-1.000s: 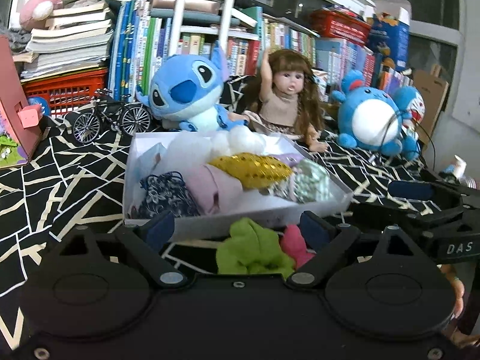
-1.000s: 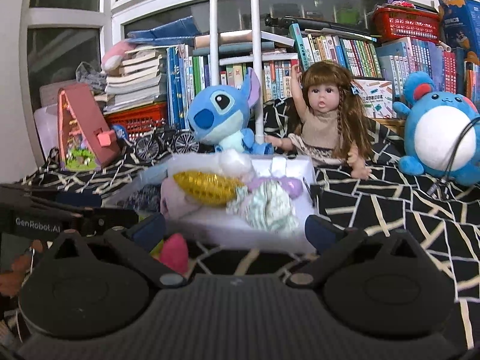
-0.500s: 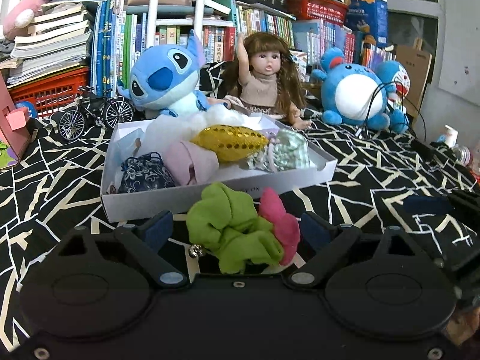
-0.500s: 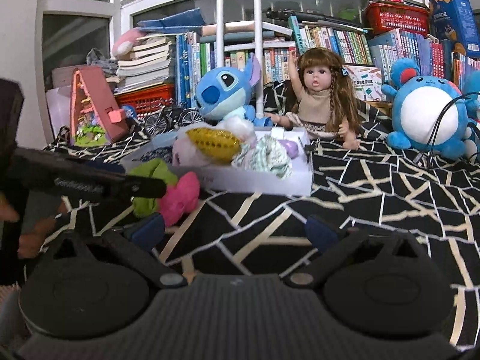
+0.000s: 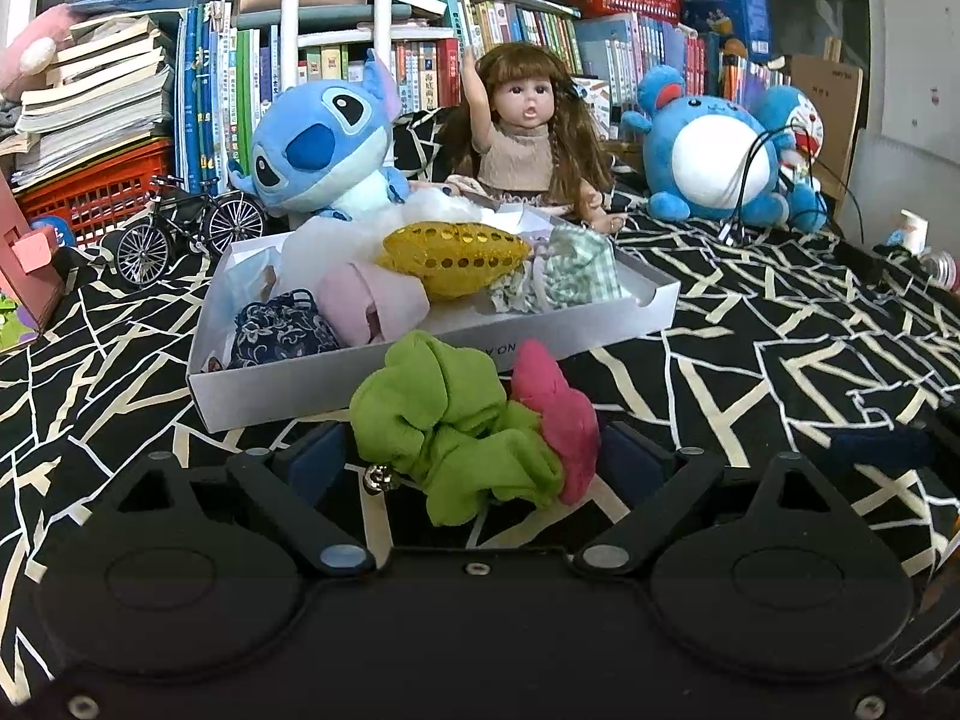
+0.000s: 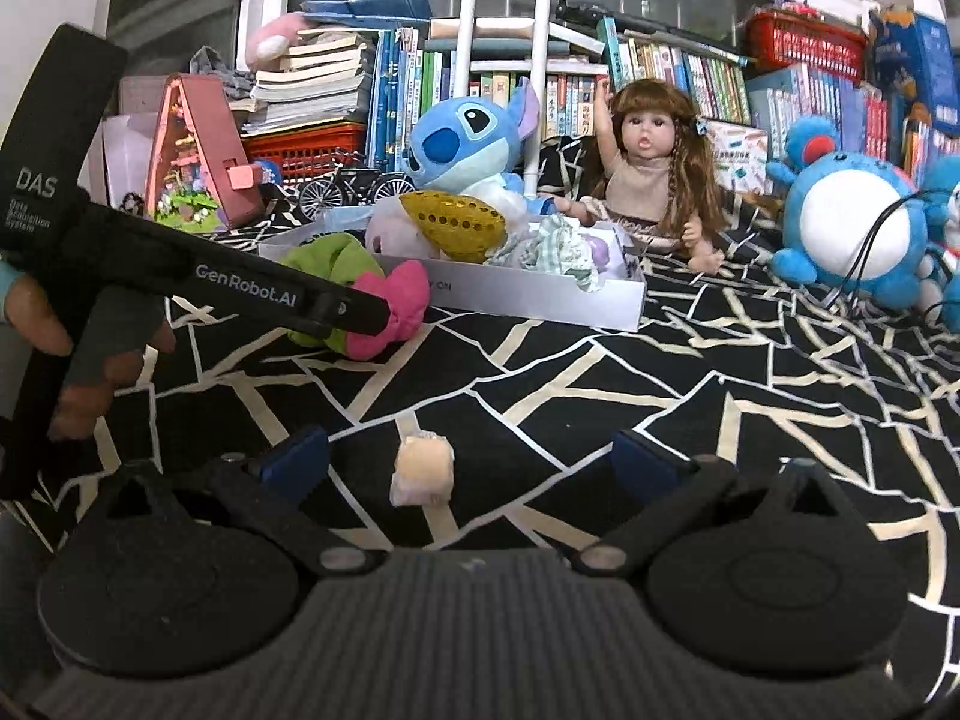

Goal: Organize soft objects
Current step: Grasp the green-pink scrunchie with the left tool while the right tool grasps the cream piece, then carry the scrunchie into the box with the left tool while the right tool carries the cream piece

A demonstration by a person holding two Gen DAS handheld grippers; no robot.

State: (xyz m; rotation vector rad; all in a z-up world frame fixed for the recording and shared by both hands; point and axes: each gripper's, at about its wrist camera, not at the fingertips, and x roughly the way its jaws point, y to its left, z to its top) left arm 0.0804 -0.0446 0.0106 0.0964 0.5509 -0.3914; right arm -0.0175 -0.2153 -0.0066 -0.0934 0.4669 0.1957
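L gripper (image 5: 474,456) is spread wide w/ the green scrunchie (image 5: 456,426) and pink scrunchie (image 5: 558,414) between its pads, not pinched; both lie on the patterned cloth (image 5: 780,360) just before the white box (image 5: 432,360) near edge. R gripper (image 6: 468,462) also spread, a small pale lump (image 6: 421,471) between its fingers, untouched. Box holds gold pouch (image 5: 456,258), other soft bits. Stitch plush (image 5: 324,144), doll (image 5: 534,138) behind box. In the R view the L gripper's arm hides part of the green one.

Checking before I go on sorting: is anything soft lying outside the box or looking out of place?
Yes. A green scrunchie and a pink one lie on the cloth in front of the white box, between the open left gripper's fingers. A small pale piece lies alone ahead of the right gripper.
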